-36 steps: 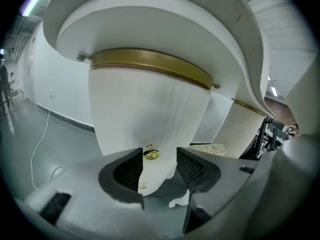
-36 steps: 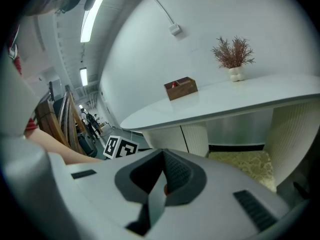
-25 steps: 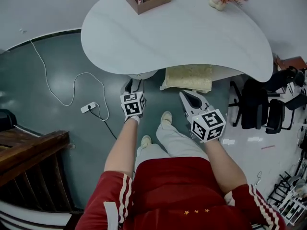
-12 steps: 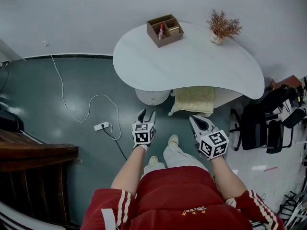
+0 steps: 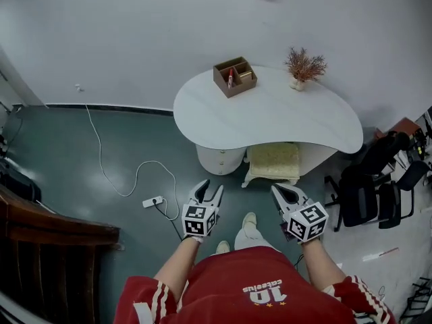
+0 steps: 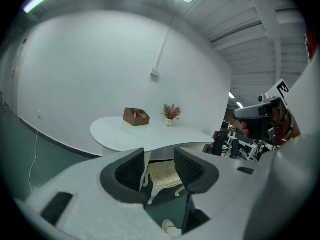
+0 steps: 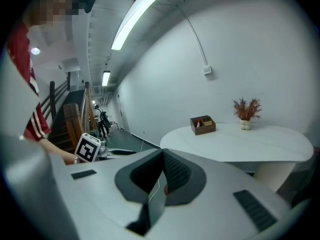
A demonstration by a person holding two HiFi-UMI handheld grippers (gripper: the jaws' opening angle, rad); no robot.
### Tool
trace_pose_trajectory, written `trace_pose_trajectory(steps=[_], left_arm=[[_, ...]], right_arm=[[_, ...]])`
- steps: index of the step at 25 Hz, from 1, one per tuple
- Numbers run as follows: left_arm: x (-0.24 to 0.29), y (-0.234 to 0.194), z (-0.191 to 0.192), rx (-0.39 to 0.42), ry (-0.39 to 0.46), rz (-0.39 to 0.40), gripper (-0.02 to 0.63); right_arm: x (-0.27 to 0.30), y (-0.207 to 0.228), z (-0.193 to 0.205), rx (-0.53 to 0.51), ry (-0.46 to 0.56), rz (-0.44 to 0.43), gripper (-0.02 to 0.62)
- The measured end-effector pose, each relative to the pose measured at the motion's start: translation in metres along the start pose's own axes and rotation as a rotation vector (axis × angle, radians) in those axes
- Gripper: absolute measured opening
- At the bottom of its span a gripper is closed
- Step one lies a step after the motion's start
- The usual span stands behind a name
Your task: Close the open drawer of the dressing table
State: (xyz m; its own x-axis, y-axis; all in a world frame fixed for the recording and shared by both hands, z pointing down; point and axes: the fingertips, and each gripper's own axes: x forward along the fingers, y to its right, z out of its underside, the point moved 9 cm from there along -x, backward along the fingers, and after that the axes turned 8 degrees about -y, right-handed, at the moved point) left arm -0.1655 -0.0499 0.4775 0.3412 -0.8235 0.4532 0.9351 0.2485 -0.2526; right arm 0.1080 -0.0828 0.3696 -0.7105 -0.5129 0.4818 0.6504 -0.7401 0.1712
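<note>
Facing the white desk (image 5: 270, 117), the left hand-held gripper (image 5: 210, 187) is held parted and empty, the right hand-held gripper (image 5: 276, 190) closed.

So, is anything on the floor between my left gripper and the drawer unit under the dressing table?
Nothing visible. Bare floor lies between the left gripper and the drawer unit. The cushioned stool stands just right of it; the power strip lies off to the left.
</note>
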Motion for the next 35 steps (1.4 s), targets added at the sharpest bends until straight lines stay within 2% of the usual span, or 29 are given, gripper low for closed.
trace_pose_trajectory(steps=[3,7,11,17,23,29,35], left_arm=[[-0.026,0.014,-0.015,0.045,0.029,0.032,0.181],[-0.049,0.023,-0.04,0.023,0.071,0.115,0.181],[-0.078,0.036,-0.068,0.047,0.115,0.17,0.181],[-0.122,0.057,-0.11,0.163,0.212,0.187,0.181],[-0.149,0.076,-0.15,0.148,0.301,0.277,0.181],[-0.169,0.083,-0.183,0.237,0.389,0.232,0.18],[-0.18,0.094,-0.186,0.292,0.407,0.216,0.102]], right_arm=[[-0.012,-0.015,-0.01,-0.01,0.047,0.009,0.005],[-0.018,-0.03,-0.037,-0.024,0.119,0.006,0.005],[-0.039,-0.048,-0.072,-0.048,0.207,0.0,0.006],[-0.09,-0.06,-0.103,-0.061,0.333,0.035,0.006],[-0.122,-0.051,-0.115,-0.054,0.382,0.086,0.005],[-0.141,-0.046,-0.112,-0.028,0.405,0.103,0.005],[-0.149,-0.052,-0.109,-0.034,0.43,0.101,0.005]])
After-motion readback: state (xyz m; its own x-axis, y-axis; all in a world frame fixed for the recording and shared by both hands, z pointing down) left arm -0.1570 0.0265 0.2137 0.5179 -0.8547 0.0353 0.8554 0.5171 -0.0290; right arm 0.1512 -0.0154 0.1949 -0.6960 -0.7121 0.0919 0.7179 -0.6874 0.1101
